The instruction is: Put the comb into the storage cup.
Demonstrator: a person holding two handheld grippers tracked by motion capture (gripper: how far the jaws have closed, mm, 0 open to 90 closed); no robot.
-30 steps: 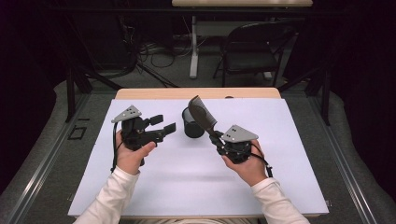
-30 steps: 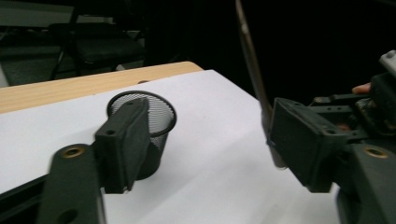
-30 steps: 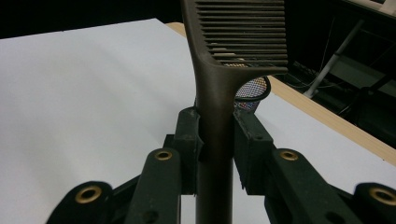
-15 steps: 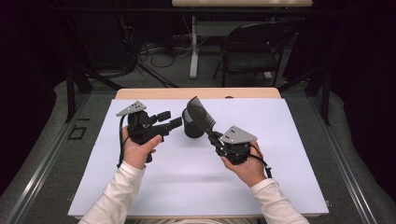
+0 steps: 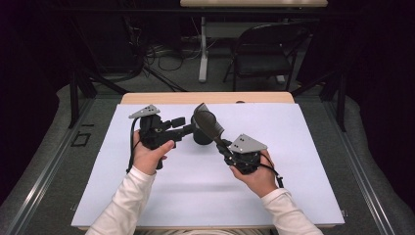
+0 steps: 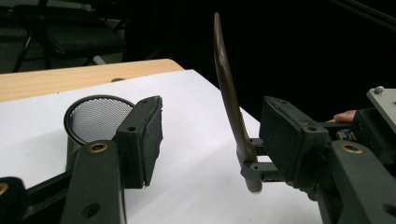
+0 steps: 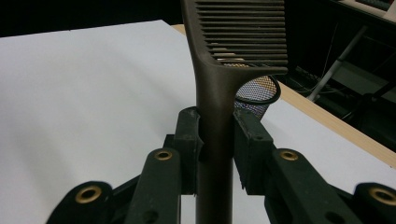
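Right there, held the dark comb (image 5: 208, 122) tight in the right claw (image 5: 224, 146), pads squeezed on both sides of the thin handle. Held it up in the air over the white counter (image 5: 293, 196), tilted, with the toothed end high and above the black mesh cup (image 5: 200, 137).

Lost the top of the comb past the upper edge of the right gripper view. Lost the low end of the handle down between that claw's own arms. Saw just a bit of the cup there, peeking out behind the comb.

Pointed the left claw (image 5: 185, 125) in from the side, about half open, jaws just closing a little more. Saw the comb edge-on in the gap between its pads in the left gripper view, nearer to one pad, pressed by neither. Could not make out the teeth from that side. Could not tell how deep in the gap the comb sat.

Found the cup standing on the counter near its far edge, partly hidden behind one left pad. Could not see its bottom.
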